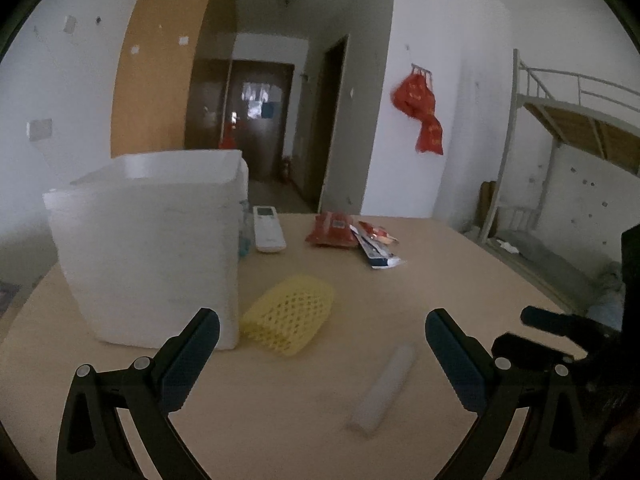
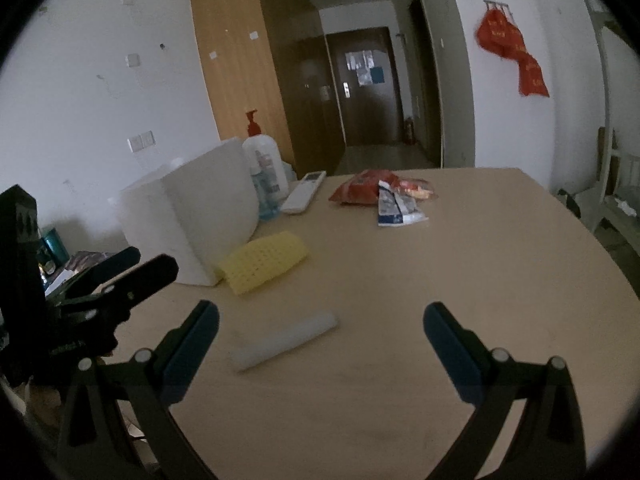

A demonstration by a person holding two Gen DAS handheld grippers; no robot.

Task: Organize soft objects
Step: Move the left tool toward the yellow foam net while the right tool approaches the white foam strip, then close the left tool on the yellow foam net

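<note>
the yellow foam net sleeve (image 1: 289, 313) lies on its side on the tabletop (image 1: 420, 288), touching or just beside the near right corner of the white bin (image 1: 148, 248). nearer the cameras and to the right of it lies a pale white foam tube (image 2: 285, 340), also flat on the tabletop, apart from the sleeve. both soft pieces are outside the bin, so as far as the pictures show nothing has been put away yet; the bin's inside cannot be seen from either view, so whether it already holds anything cannot be told.

the left gripper (image 1: 322, 356) hangs above the near tabletop with its fingers wide apart and nothing between them; the tube lies below and slightly right of their gap. the right gripper (image 2: 321, 344) is likewise spread and empty, with the tube lying toward its left finger.

farther out, a white remote (image 1: 269, 229) rests just right of the bin's far corner, and a cluster of snack packets (image 2: 384, 192), red and white-blue, lies in the far middle of the tabletop. a pump bottle (image 2: 266, 160) stands behind the bin. judging by this, picking up the tube and the sleeve and dropping them in the bin is all still to do.
</note>
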